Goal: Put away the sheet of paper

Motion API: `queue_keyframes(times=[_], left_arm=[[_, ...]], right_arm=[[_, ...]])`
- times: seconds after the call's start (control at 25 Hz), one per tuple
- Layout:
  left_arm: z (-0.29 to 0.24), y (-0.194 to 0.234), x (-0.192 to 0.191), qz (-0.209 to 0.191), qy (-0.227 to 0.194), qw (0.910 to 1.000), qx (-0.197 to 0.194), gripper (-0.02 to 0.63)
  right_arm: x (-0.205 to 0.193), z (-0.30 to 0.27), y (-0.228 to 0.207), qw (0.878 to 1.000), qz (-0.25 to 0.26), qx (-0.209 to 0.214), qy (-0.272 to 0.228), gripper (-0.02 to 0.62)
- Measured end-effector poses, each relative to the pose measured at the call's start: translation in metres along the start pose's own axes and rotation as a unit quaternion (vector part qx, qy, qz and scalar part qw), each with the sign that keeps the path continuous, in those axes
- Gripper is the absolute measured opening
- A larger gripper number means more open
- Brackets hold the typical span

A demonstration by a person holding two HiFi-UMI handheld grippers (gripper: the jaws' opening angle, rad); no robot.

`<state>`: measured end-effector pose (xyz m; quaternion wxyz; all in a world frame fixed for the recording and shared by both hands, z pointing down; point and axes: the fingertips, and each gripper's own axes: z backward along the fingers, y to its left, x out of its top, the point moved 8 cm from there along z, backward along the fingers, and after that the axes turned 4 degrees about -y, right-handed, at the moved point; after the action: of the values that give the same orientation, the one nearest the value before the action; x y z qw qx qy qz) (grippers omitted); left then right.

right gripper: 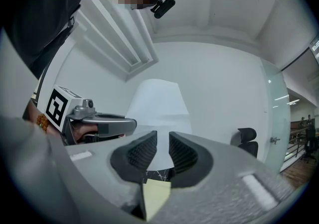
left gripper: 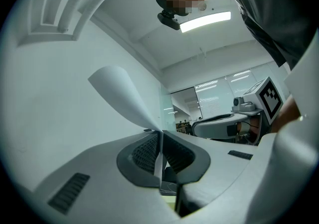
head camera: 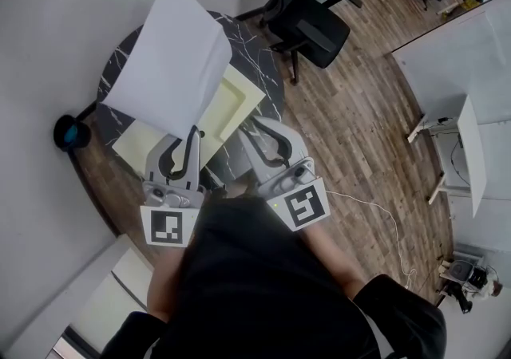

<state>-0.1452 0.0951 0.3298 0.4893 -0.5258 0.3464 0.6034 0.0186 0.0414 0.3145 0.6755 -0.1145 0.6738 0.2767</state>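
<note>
A white sheet of paper (head camera: pixel 172 54) stands lifted above the round black marble table (head camera: pixel 257 58), bowed and tilted away. My left gripper (head camera: pixel 194 134) is shut on its near lower edge; in the left gripper view the sheet (left gripper: pixel 124 96) runs straight down between the closed pads (left gripper: pixel 147 151). A pale yellow tray (head camera: pixel 231 102) lies on the table under the sheet. My right gripper (head camera: pixel 258 128) hovers beside the tray's right side, open by a narrow gap (right gripper: pixel 163 151) with nothing in it; the sheet (right gripper: pixel 159 103) shows beyond.
A black office chair (head camera: pixel 311 26) stands behind the table on the wood floor. A blue-and-black object (head camera: pixel 70 132) sits on the floor at the left by the wall. A white desk (head camera: pixel 471 150) and a thin cable (head camera: pixel 375 206) are at the right.
</note>
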Motion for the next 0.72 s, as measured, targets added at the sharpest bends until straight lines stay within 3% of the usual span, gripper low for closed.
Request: queue_keyframes(times=[0.52, 0.72], left_arm=[[0.006, -0.002, -0.013, -0.005, 0.02, 0.9998, 0.001, 0.021], [0.009, -0.002, -0.021, -0.015, 0.047, 0.9988, -0.005, 0.021]], right_arm=[[-0.011, -0.002, 0.009, 1.0, -0.019, 0.016, 0.014, 0.069], [-0.017, -0.007, 0.022, 0.998, -0.036, 0.036, 0.021, 0.069]])
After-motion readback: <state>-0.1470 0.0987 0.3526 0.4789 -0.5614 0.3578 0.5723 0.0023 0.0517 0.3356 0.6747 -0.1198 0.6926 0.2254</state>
